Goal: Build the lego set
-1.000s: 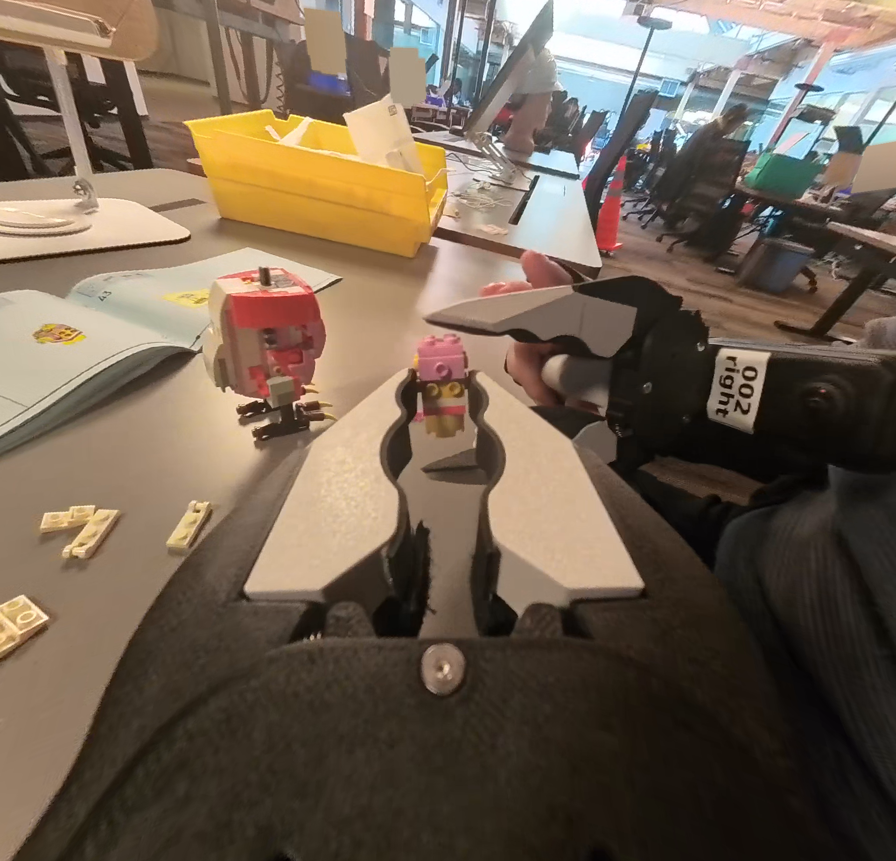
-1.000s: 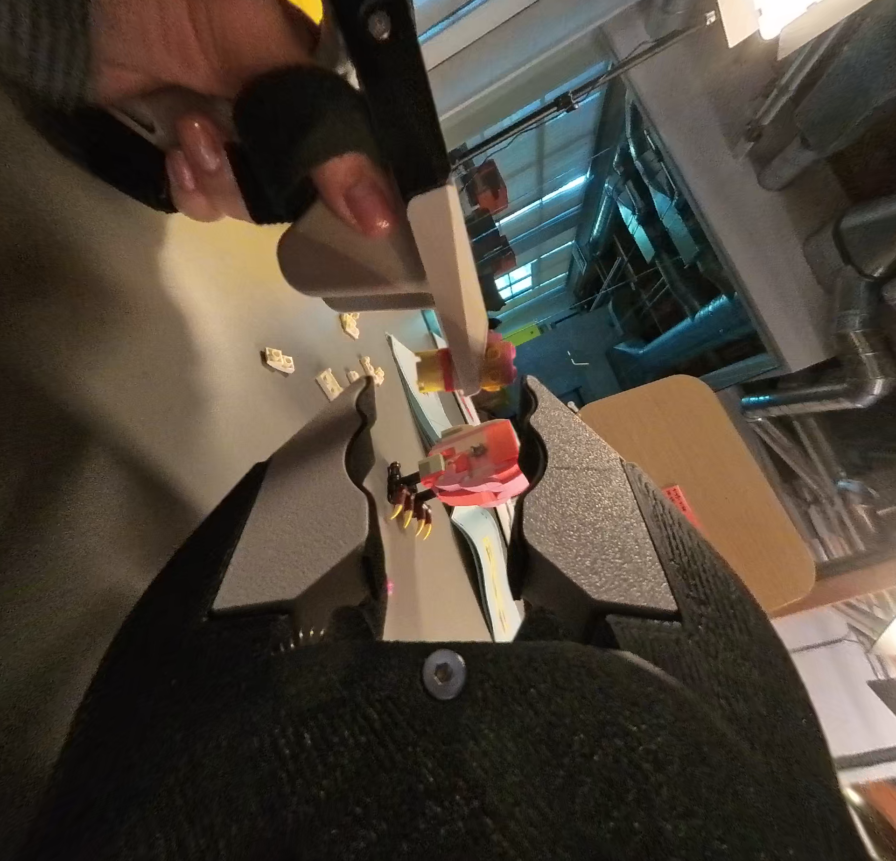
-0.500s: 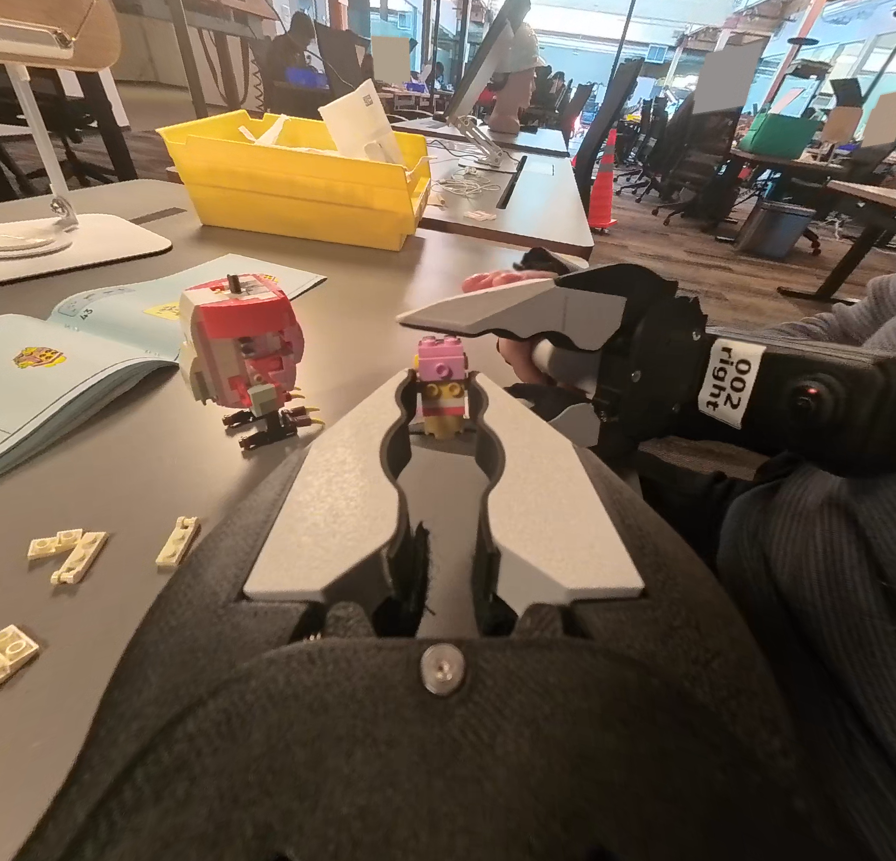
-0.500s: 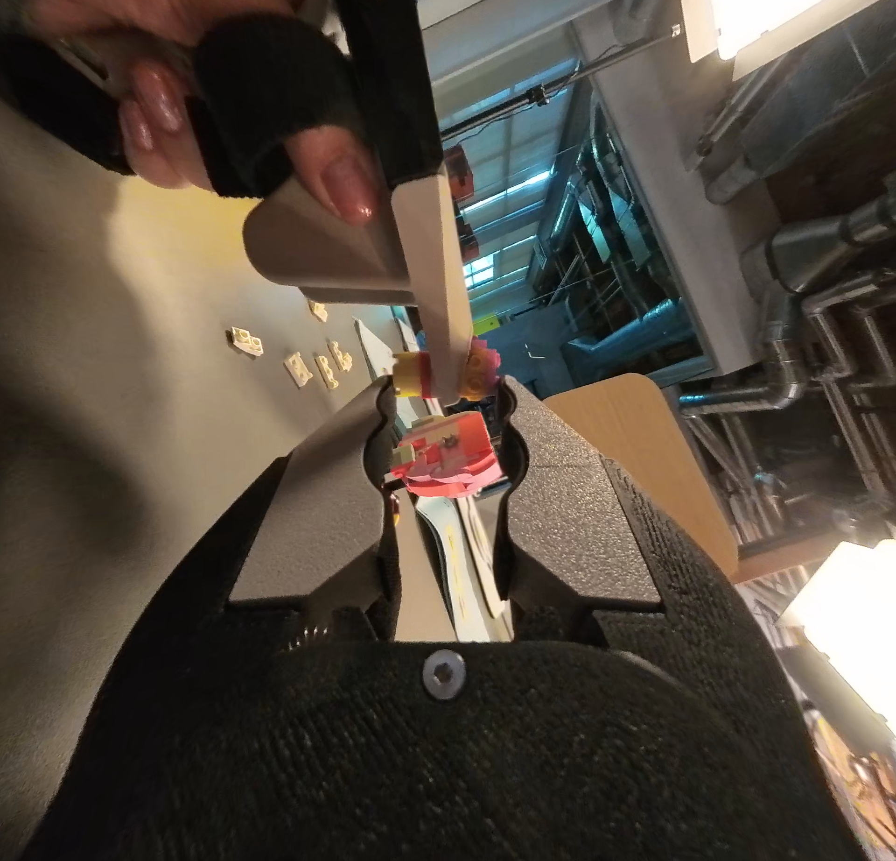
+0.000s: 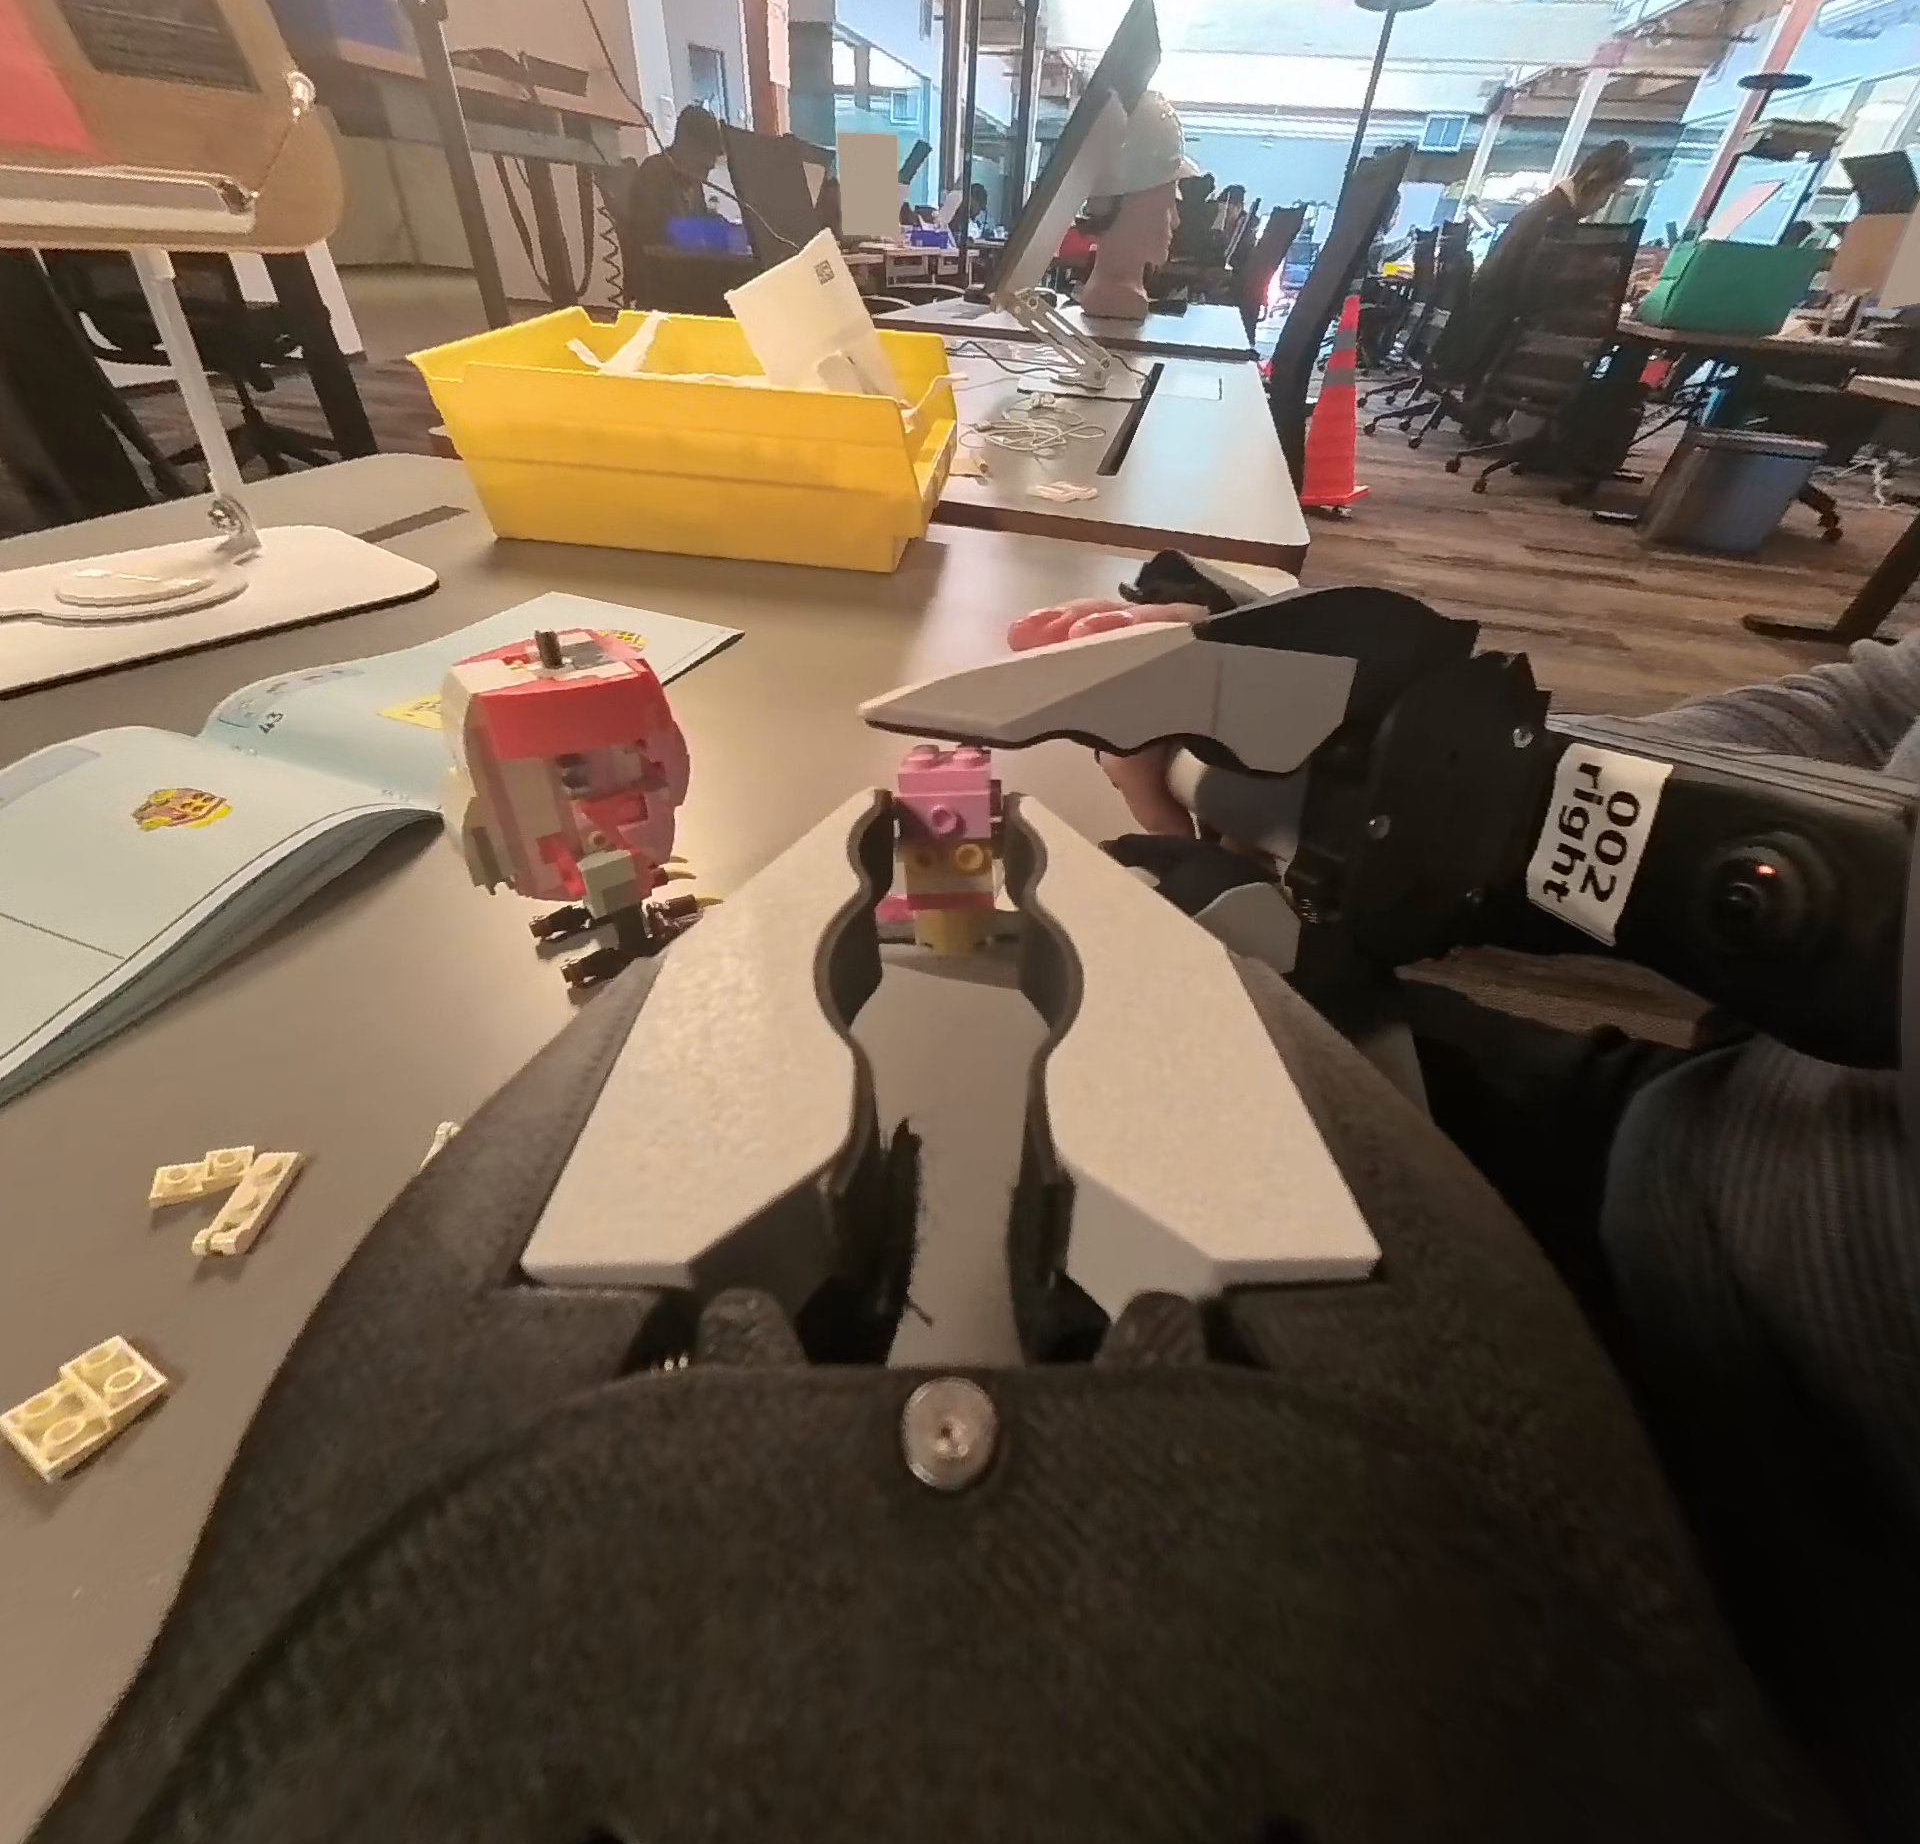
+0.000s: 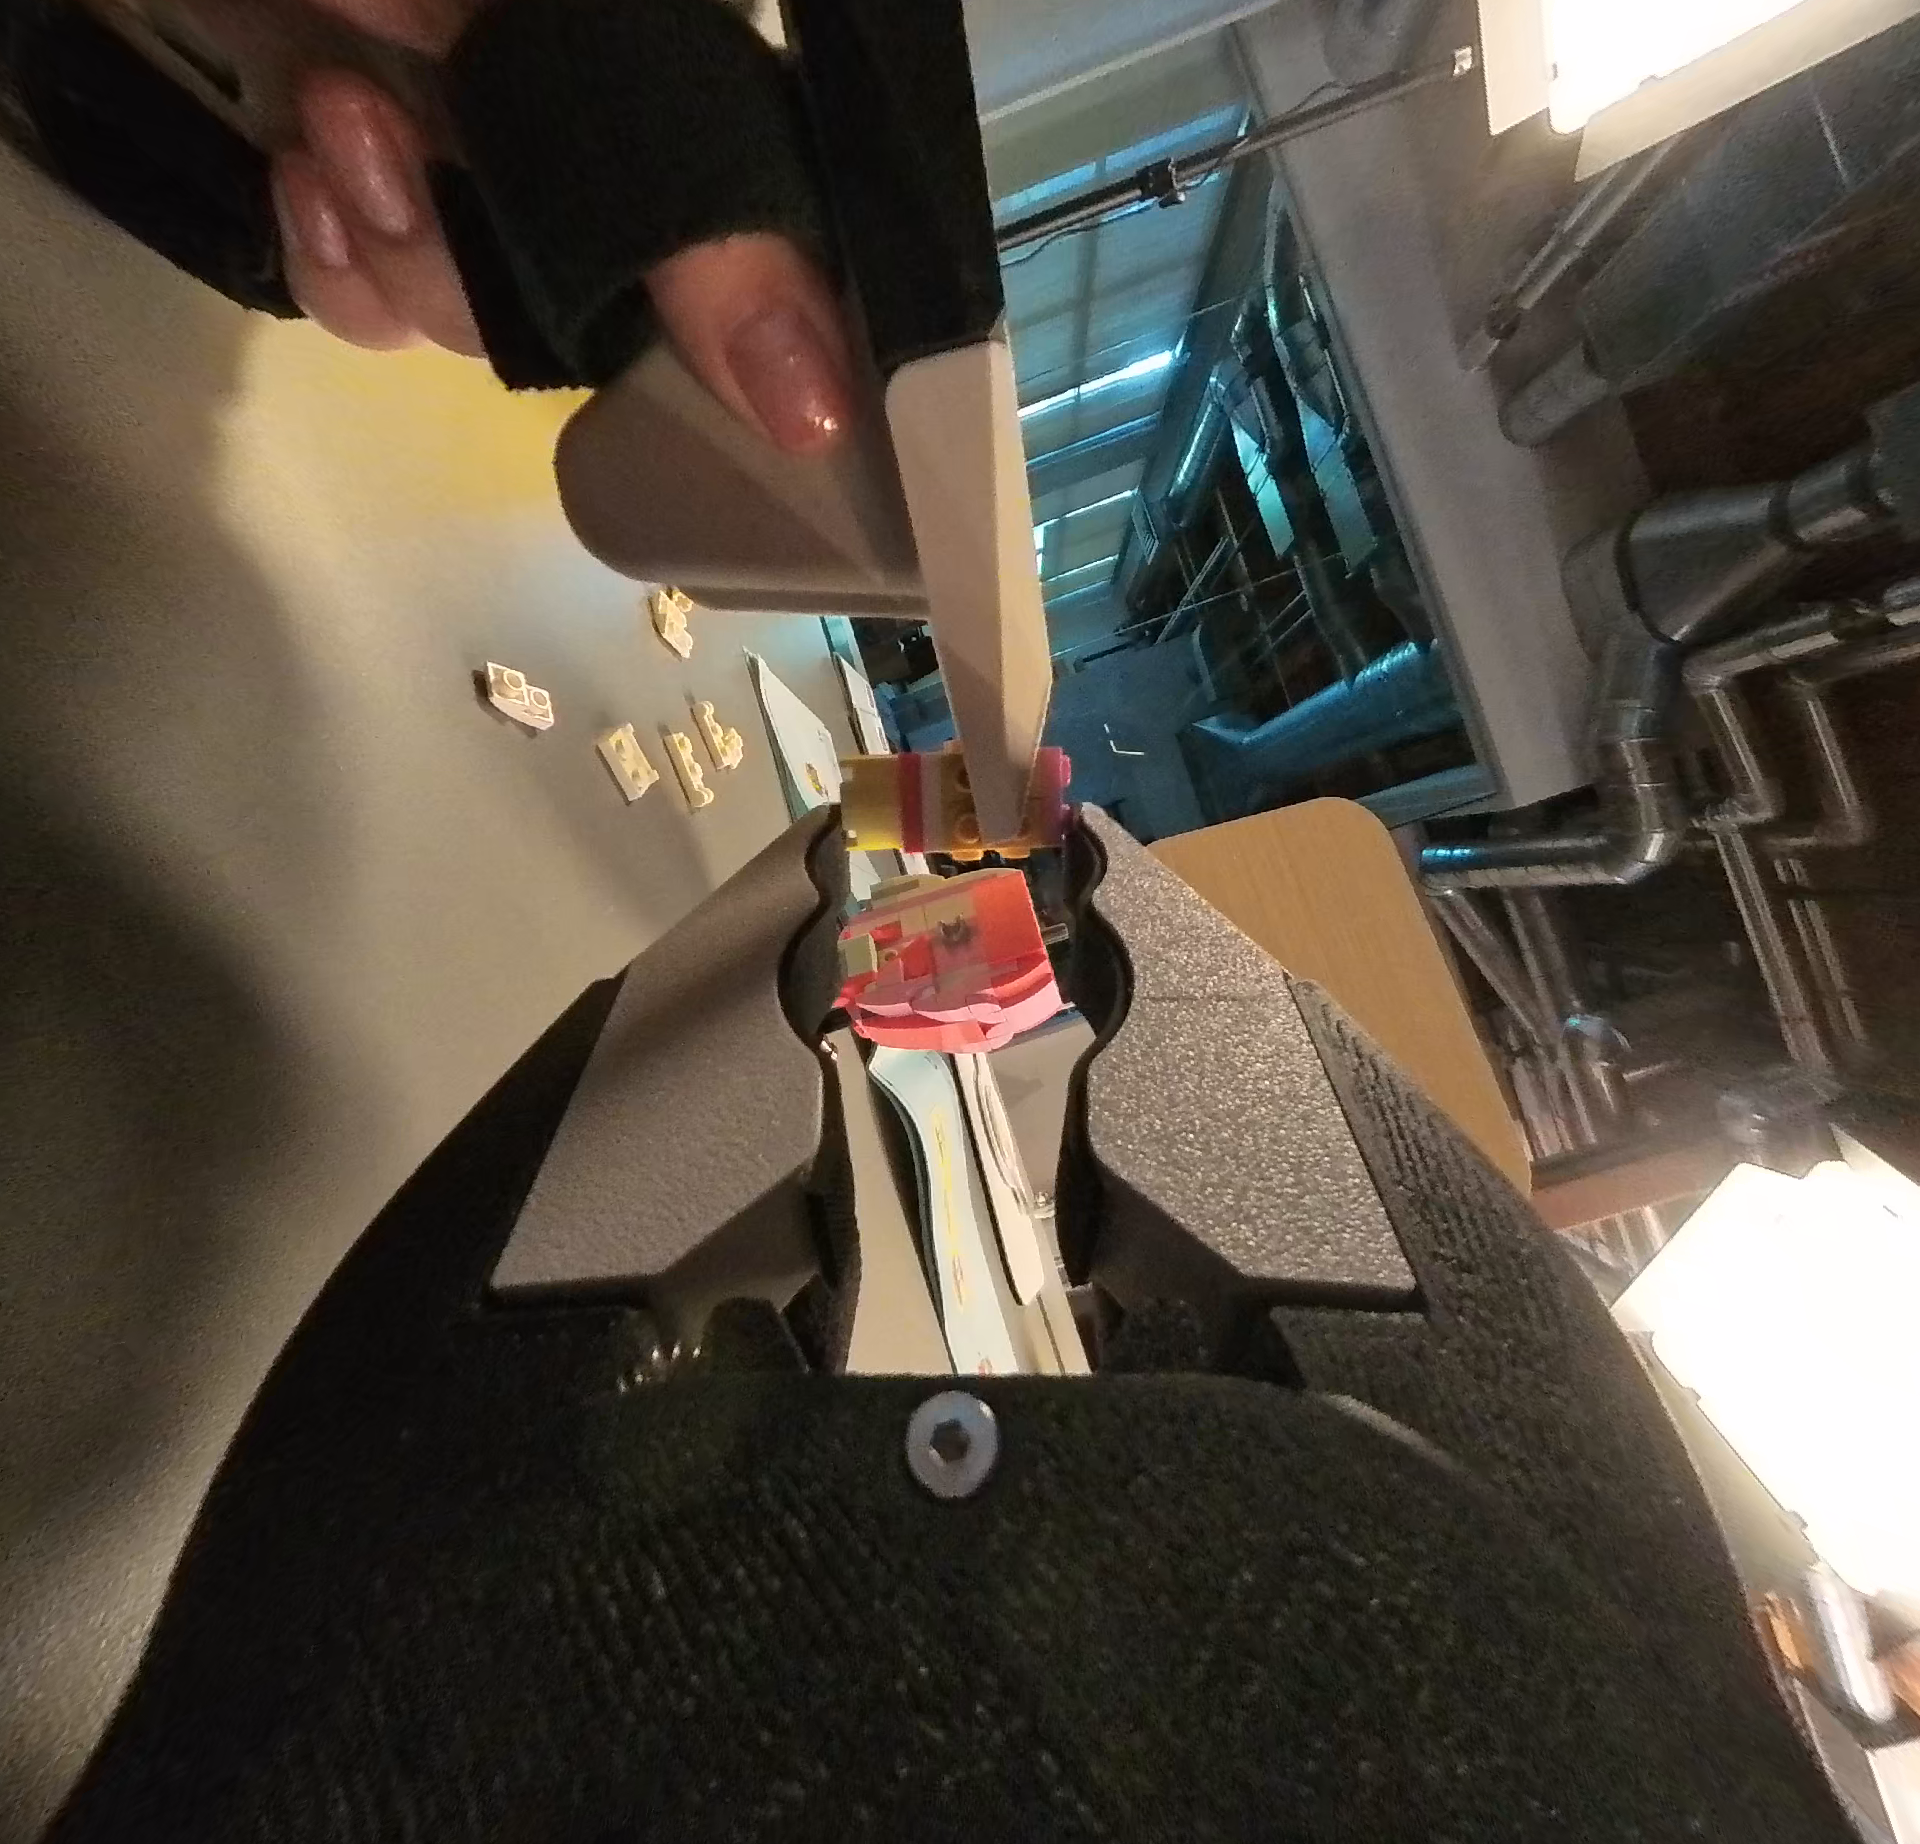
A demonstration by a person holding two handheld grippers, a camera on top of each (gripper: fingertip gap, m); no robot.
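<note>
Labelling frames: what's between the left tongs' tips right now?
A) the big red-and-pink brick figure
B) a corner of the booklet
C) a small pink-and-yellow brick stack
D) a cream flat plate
C: the left tongs grip the small pink-and-yellow brick stack, while the big red-and-pink brick figure stands apart on the table to their left.

Pink-yellow brick figure (image 5: 943,859) upright, clamped in left tool (image 5: 945,828) tips.

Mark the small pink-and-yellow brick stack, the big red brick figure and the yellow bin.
small pink-and-yellow brick stack (image 5: 943,826): left wrist view, pink upper block.
big red brick figure (image 5: 566,755): left wrist view, red side.
yellow bin (image 5: 686,464): left wrist view, front wall.
</note>
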